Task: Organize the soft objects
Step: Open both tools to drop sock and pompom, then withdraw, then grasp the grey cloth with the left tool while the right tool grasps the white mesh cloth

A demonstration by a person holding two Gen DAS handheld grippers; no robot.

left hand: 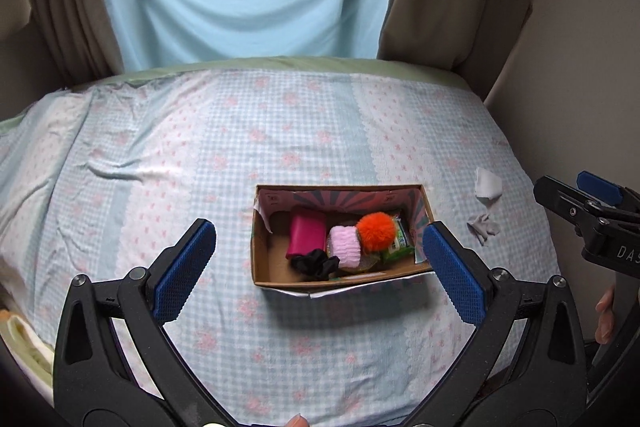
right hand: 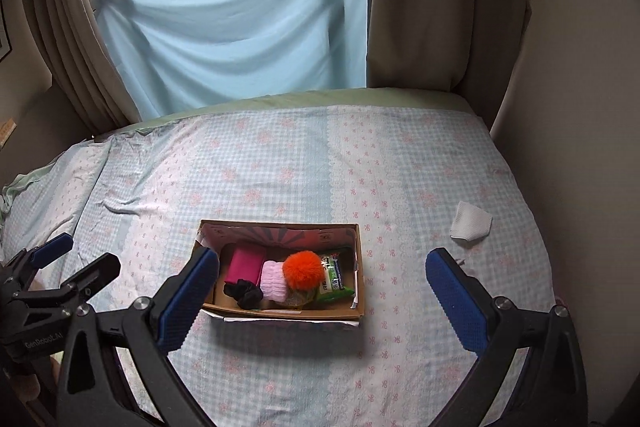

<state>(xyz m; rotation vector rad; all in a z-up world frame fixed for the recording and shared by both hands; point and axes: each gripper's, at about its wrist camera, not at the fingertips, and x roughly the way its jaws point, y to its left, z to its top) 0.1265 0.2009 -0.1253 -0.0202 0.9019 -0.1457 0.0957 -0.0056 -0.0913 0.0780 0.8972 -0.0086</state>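
The left gripper (left hand: pixel 320 259) and right gripper (right hand: pixel 322 287) both gape wide, empty, over the bedsheet (right hand: pixel 280 167). Ahead sits the cardboard box (right hand: pixel 362 267) holding an orange pompom (right hand: pixel 303 269), pink roll (right hand: pixel 273 281), black scrunchie (right hand: pixel 244 291) and magenta pouch (right hand: pixel 246 263). A white cloth (right hand: pixel 471 224) lies well apart, near the bed's right edge.

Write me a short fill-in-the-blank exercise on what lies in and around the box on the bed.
1. The fluffy pompom in the cardboard box is ____ in colour.
2. The white cloth lies on the bed sheet, ____ the box.
3. The black scrunchie sits ____ the box.
4. Both the left hand-held gripper and the right hand-held gripper are ____.

Missing words: orange; outside; inside; open
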